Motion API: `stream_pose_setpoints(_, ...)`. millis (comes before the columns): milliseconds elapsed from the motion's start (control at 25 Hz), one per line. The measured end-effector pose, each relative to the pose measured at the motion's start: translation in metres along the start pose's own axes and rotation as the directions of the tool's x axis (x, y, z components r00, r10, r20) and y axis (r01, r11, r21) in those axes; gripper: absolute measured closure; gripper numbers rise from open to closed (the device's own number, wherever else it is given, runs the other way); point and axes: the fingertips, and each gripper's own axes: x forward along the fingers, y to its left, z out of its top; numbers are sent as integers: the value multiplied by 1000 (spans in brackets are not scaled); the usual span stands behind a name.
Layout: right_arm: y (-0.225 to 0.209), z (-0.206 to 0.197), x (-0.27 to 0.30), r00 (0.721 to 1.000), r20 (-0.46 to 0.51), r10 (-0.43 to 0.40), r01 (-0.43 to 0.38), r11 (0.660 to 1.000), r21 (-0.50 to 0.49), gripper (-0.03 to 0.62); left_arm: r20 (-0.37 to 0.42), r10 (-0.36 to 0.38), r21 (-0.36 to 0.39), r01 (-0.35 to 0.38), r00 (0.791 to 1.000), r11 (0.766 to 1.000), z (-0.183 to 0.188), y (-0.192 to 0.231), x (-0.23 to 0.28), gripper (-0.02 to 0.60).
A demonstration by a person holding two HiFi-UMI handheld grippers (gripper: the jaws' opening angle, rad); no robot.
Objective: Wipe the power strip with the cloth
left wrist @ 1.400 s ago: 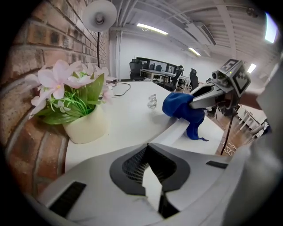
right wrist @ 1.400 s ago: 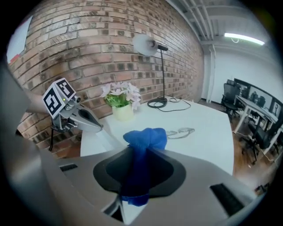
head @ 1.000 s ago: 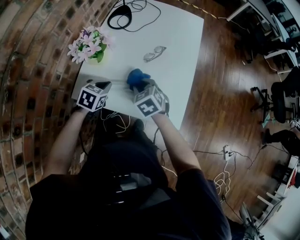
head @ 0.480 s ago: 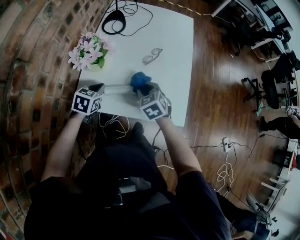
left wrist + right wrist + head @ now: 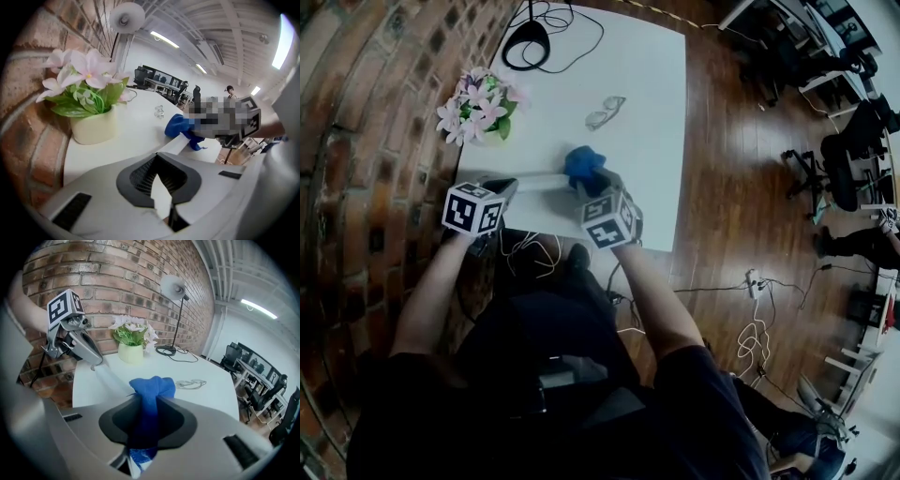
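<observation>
Along the worktop's (image 5: 656, 141) near edge, the left gripper's (image 5: 500, 185) jaws clench one end of the single power strip (image 5: 539, 180). The right gripper's (image 5: 594, 178) jaws grasp the one blue cloth (image 5: 583, 162) at its other end. Only the gripper views show these grips. Overhead: one flowerpot (image 5: 478, 105) and one pair of glasses (image 5: 605, 111).

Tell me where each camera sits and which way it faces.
Head view: on the person's head, looking steeply down at the table; arms and torso show.
Left gripper view: on the left gripper, facing along its fingers, shut on the strip, towards the flowers.
Right gripper view: on the right gripper, facing along its fingers, shut on the cloth, towards the wall.
Gripper views share flowers, cloth.
</observation>
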Motion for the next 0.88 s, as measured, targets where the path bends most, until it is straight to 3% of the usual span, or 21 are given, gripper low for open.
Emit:
stream_pose_setpoints(400, -1, 2, 1, 1000, -10, -27, 27, 999, 27, 508, 3, -38, -41, 38, 999, 998, 0, -2, 3, 578)
stream_pose_setpoints(640, 4, 4, 3, 999, -24, -35, 35, 999, 10, 511, -12, -5, -25, 4, 1000, 1000, -3, 3, 2, 578)
stream_pose_setpoints(880, 8, 6, 5, 999, -24, -27, 28, 1000, 11, 511, 1, -29, -19, 29, 1000, 999, 0, -2, 3, 578)
